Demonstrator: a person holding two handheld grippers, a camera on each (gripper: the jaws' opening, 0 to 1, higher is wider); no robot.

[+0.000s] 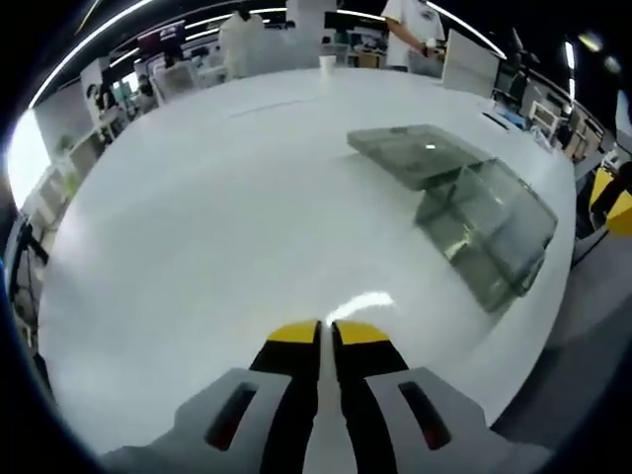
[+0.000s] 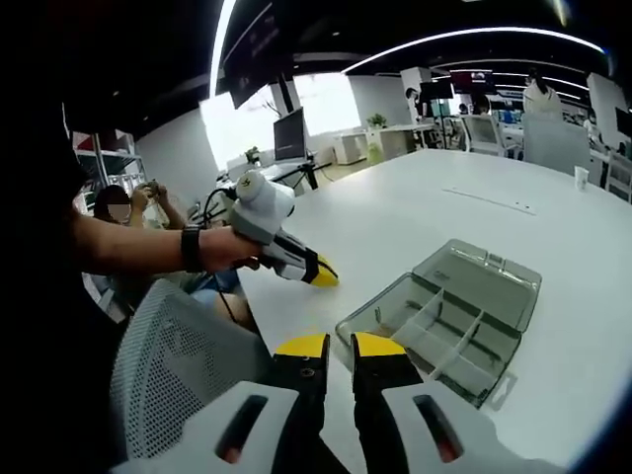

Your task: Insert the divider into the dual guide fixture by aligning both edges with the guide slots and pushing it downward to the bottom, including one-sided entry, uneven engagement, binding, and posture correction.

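An open office with desks and monitors surrounds a wide white surface point(image 1: 217, 197), on which a clear compartment box point(image 2: 444, 321) lies with its lid folded back, dividers standing inside. The left gripper point(image 1: 325, 331) hovers over bare surface with its jaws pressed together; the right gripper point(image 2: 339, 346) has its jaws slightly apart, holding nothing

My left gripper view is looking low across the white table point(image 1: 217, 217) toward the clear compartment box point(image 1: 464, 197), near on its right. My right gripper view is looking down from higher at the same box point(image 2: 449, 316), also catching my left gripper point(image 2: 321, 275).
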